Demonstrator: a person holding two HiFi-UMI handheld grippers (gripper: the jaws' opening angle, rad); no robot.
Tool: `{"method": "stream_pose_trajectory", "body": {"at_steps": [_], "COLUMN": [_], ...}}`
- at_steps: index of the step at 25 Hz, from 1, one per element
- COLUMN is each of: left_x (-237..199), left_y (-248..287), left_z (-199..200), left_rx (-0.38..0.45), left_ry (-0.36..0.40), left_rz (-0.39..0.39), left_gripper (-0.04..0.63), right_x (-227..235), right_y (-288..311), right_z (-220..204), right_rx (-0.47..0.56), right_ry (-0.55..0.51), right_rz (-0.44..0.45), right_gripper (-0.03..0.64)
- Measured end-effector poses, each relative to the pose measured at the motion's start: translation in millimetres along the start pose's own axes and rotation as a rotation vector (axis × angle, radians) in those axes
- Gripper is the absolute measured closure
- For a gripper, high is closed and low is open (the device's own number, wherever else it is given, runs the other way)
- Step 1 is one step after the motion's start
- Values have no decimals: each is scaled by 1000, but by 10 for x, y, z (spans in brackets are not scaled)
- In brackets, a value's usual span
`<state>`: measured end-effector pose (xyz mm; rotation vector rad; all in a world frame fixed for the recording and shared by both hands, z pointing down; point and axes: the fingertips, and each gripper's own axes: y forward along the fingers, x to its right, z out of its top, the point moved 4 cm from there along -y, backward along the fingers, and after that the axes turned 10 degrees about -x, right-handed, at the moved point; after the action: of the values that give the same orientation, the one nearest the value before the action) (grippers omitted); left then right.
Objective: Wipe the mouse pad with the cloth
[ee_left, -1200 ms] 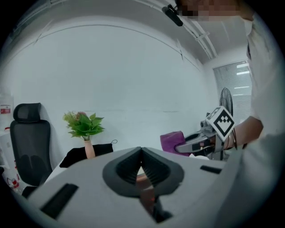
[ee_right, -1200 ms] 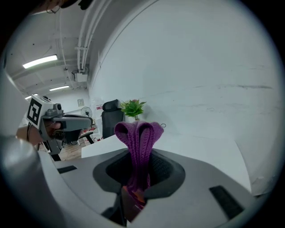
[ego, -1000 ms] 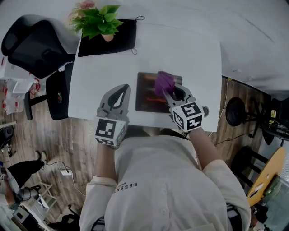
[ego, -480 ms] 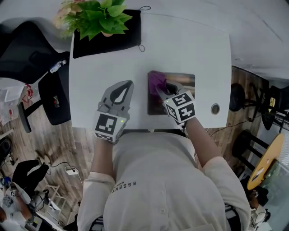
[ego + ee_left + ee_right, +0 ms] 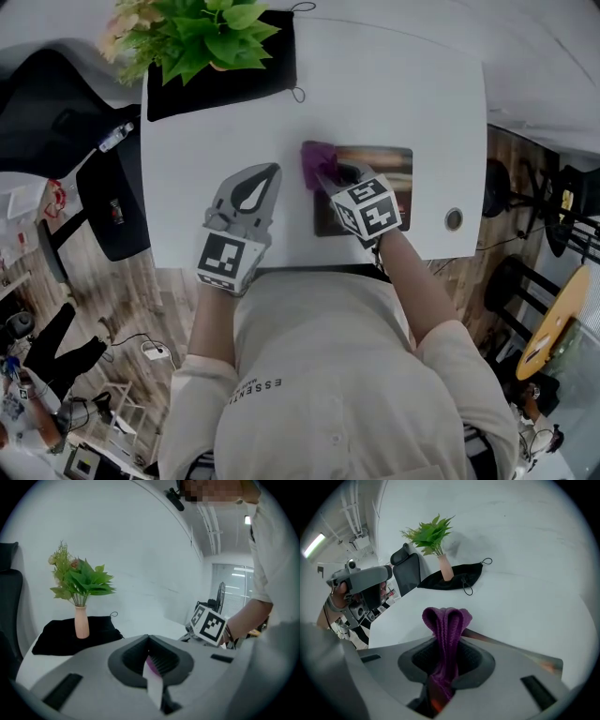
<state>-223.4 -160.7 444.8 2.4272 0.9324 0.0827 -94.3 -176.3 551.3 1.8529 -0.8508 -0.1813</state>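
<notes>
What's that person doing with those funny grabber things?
A person is wiping a mouse pad on the white table. The right gripper is shut on a purple cloth and holds it at the pad's far left corner. The left gripper is shut with nothing in it. It sits over the table to the left of the pad, not helping right now.

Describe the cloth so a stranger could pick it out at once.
Start at the white table, then find the dark mouse pad near its front right. At the pad's far left corner, the right gripper pinches the cloth: a small purple knitted bunch, the only purple thing there.
</notes>
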Motion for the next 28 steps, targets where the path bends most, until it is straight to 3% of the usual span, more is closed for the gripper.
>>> {"method": "stream_pose_trajectory", "body": {"at_steps": [12, 22, 28], "left_x": [228, 587, 866], "left_y": [148, 471, 610], "left_z": [206, 340, 431], "left_rx": [20, 37, 40], "left_ry": [20, -20, 13], "left_rz": [30, 36, 42], "left_gripper": [594, 594, 594], "right_x": [358, 872, 1204], "right_y": [-152, -450, -666], "right_z": [-169, -468, -702], "right_rx": [5, 21, 34], "right_ry": [69, 93, 125], "right_rz": [57, 39, 11], "right_gripper": [526, 525, 525]}}
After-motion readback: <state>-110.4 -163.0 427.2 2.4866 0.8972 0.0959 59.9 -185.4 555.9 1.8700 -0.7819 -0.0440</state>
